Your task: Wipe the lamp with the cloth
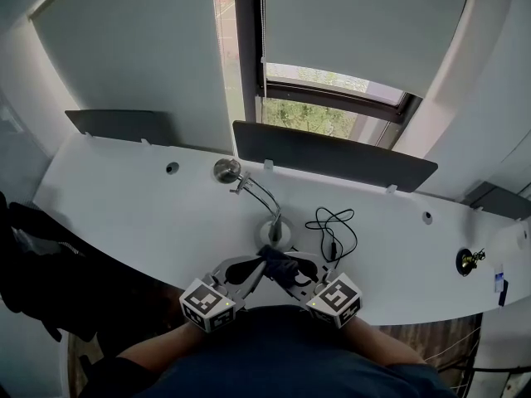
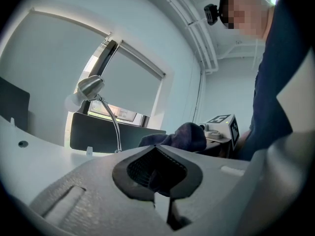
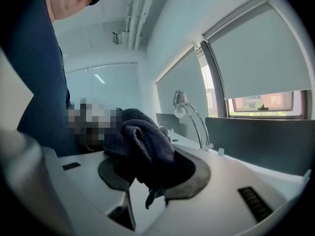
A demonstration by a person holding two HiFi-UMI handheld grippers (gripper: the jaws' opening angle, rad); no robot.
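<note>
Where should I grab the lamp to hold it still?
Grip the lamp by its thin curved neck, low near the round base, coming from the near side. The neck is slim enough for jaws; the round head would probably slip.

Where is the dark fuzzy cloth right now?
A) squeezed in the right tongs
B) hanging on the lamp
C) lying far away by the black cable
A: the right gripper view shows the cloth bunched up between the right tongs, while the lamp stands bare on the desk beyond it.
</note>
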